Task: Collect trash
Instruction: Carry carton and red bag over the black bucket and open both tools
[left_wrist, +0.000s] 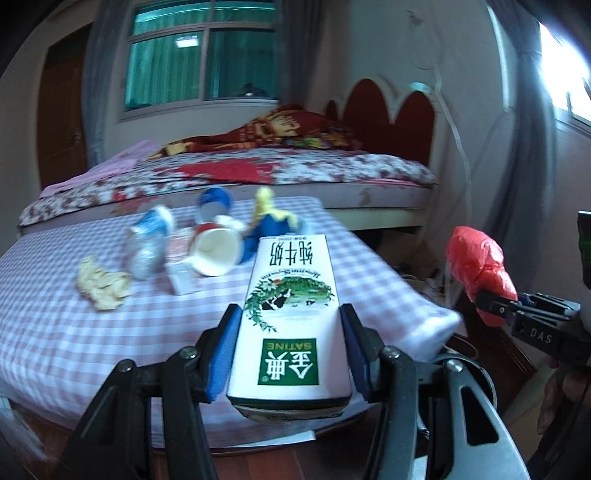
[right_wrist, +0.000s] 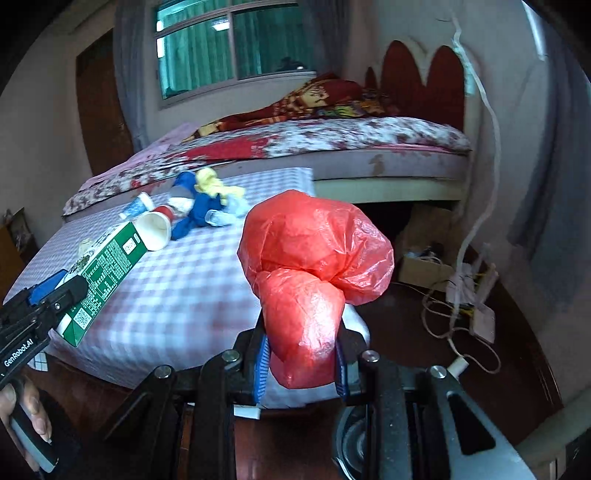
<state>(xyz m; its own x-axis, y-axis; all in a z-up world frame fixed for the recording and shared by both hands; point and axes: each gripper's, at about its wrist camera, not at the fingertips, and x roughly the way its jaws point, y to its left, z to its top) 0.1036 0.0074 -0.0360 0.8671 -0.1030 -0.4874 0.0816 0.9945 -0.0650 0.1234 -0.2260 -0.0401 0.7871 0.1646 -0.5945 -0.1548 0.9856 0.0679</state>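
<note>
Carton (left_wrist: 291, 317) clamped in left tool (left_wrist: 290, 325).

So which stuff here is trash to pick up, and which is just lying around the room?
Trash job:
- milk carton, in left gripper
- red plastic bag, in right gripper
- paper cup
- crumpled paper

Just there:
- bed
- window
- cardboard box

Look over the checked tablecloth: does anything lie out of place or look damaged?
Yes. A paper cup lies tipped on its side among crumpled paper and wrappers near the table's far end. It looks like litter, not spillage; no liquid shows.
</note>
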